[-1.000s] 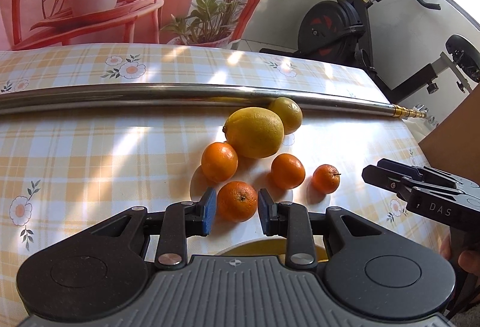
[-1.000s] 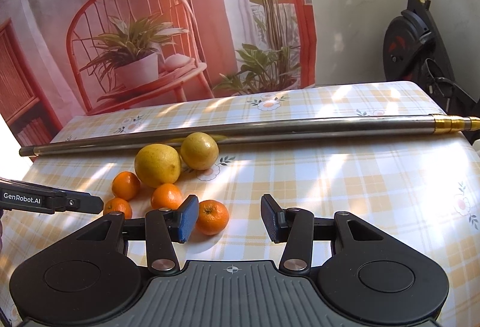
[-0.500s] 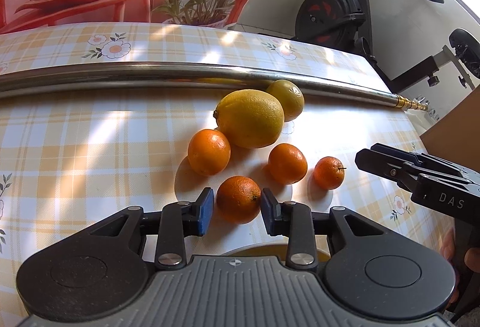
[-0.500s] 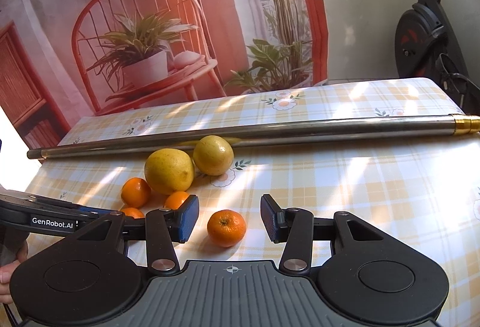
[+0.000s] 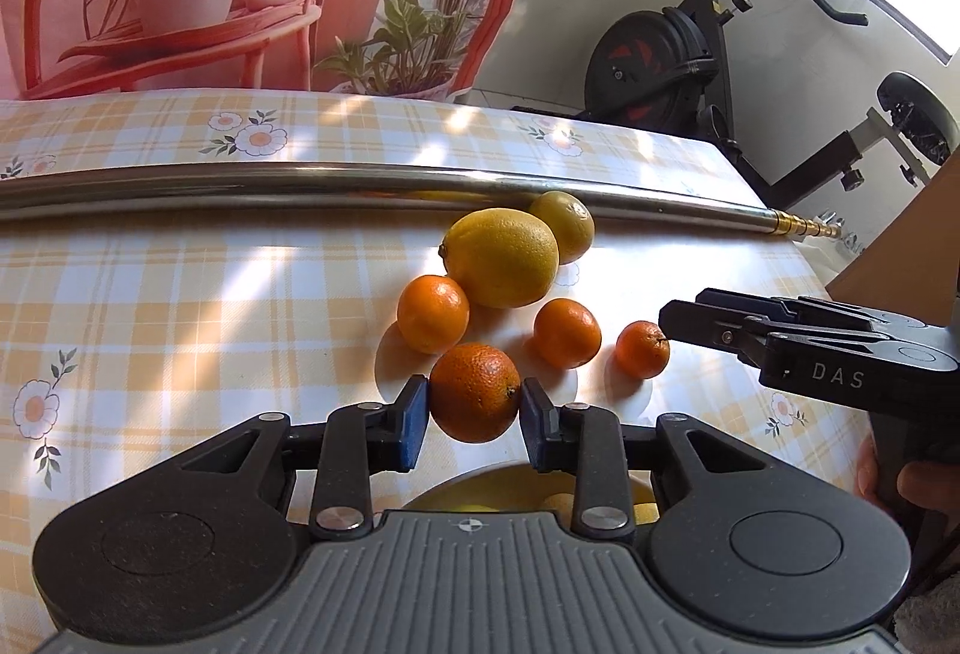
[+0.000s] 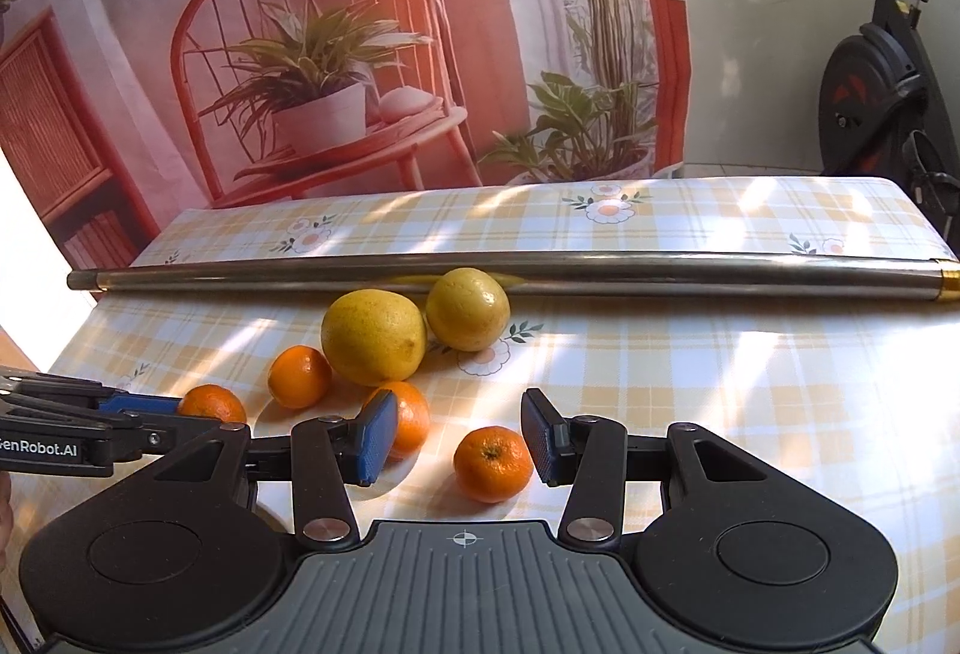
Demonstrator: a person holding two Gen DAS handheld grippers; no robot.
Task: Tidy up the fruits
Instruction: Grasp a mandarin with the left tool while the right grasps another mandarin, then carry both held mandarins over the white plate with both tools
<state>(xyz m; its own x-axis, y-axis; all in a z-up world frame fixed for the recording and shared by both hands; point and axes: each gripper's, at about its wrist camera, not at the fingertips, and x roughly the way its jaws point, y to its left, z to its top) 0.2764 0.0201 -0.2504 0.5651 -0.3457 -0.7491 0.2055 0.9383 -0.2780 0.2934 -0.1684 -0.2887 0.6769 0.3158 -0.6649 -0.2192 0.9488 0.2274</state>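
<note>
Room: a printed backdrop (image 6: 336, 54) of a red chair and potted plants is hung behind the worktop; one exercise bike (image 5: 660, 48) is seen to the right.
Worktop: a worktop (image 6: 720, 372) covered in a yellow plaid cloth with flowers, lit by patches of sun.
Pole: one long metal pole (image 6: 600, 267) is laid across the far part of the worktop.
Yellow fruits: two are counted, a larger lemon (image 5: 501, 258) and a rounder yellow fruit (image 5: 567, 225) touching it, the latter lying against the pole.
Oranges: four are counted in all, grouped near the lemon.
Left tongs: the left tongs (image 5: 474, 408) are closed on the dark orange (image 5: 475, 393), both blue pads pressed to its sides.
Right tongs: the right tongs (image 6: 459, 435) are held open, with the small mandarin (image 6: 493, 463) lying on the cloth between the fingers, nearer the right-hand pad and not gripped.
Remaining oranges: one orange (image 5: 433, 314) lies beside the lemon; another orange (image 5: 567, 333) lies apart, between the lemon and the small mandarin.
Near edge: a yellow dish (image 5: 480, 489) is partly seen below the left tongs; its contents cannot be told.
</note>
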